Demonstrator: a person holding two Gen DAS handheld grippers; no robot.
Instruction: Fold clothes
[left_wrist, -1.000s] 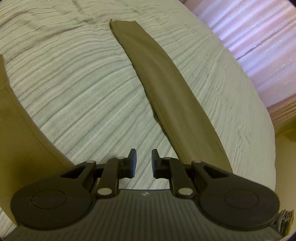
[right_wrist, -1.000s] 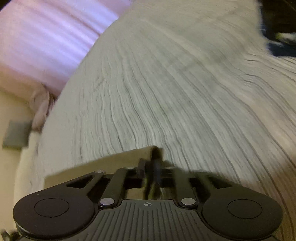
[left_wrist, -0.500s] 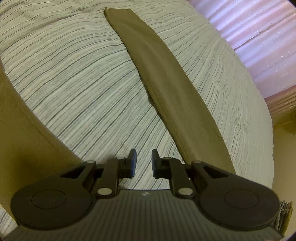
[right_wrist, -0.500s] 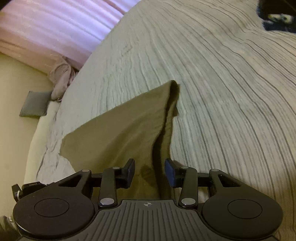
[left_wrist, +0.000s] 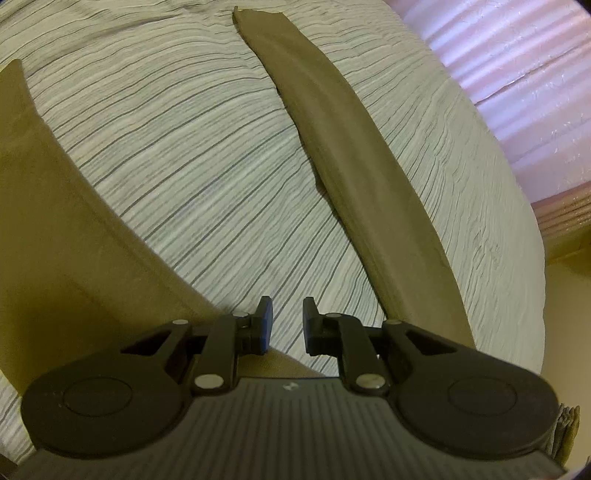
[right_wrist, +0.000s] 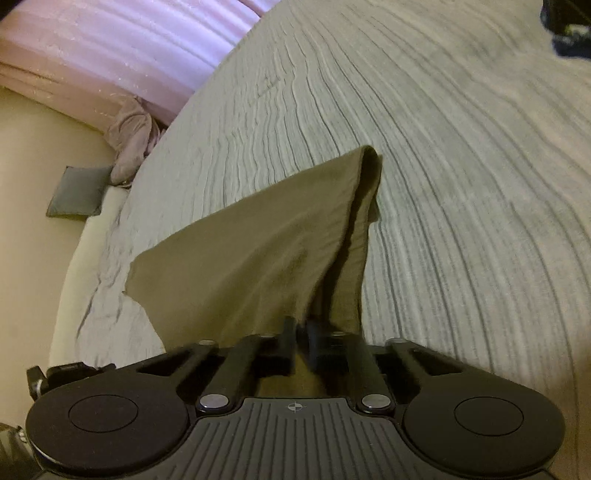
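Note:
An olive-brown garment lies on a striped bedspread. In the left wrist view one long narrow leg or sleeve runs from the far top down to the right of my left gripper, and a second wide part lies at the left, reaching under the left finger. My left gripper is open and empty just above the bed. In the right wrist view my right gripper is nearly closed on a lifted fold of the same olive fabric, which rises to a peak ahead.
Pink curtains hang beyond the bed's right edge. In the right wrist view a grey cushion and bunched pink curtain fabric lie on the floor left of the bed. A dark object sits at the far top right.
My right gripper was open over the fabric half a second ago and has now closed on the fold. The left gripper shifted slightly and stays open; more of the left cloth part shows.

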